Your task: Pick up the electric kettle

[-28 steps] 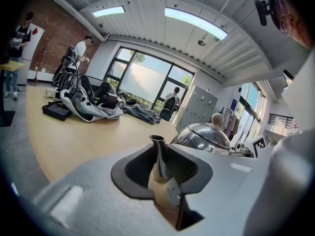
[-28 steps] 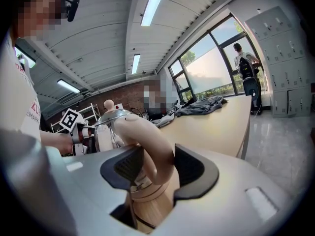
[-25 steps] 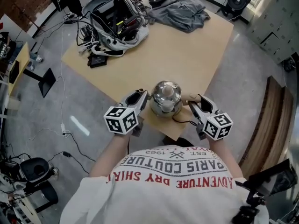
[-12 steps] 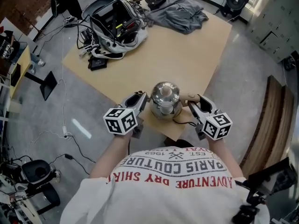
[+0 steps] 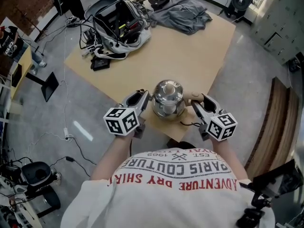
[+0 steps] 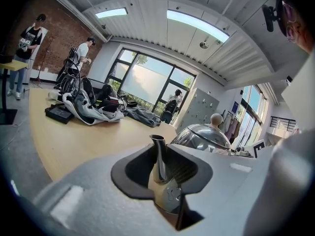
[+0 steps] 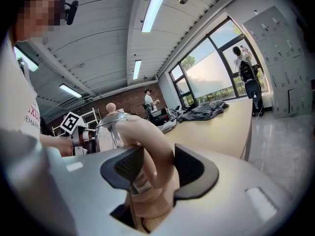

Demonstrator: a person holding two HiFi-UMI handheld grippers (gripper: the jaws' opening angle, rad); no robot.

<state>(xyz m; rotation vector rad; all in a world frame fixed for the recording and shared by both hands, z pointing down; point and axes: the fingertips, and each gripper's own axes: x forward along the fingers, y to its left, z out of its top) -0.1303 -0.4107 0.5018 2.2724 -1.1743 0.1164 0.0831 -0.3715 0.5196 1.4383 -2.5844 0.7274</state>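
Kettles number one: our electric kettle (image 5: 167, 99) sits at the near corner of the tabletop (image 5: 190, 56), between our two tools. Only the left gripper view shows the left tool (image 6: 165, 163) clamped on its spout (image 6: 158, 149). Only the right gripper view shows the right tool (image 7: 152, 168) clamped on its beige handle (image 7: 147, 134). Both tools point slightly downward, converging.

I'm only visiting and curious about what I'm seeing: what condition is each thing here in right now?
electric kettle: upright, lid on, at the near corner of the table.
left tongs: closed on the kettle's spout.
right tongs: closed on the kettle's handle.
backpack: lying open at the far corner.
grey garment: crumpled on the table.
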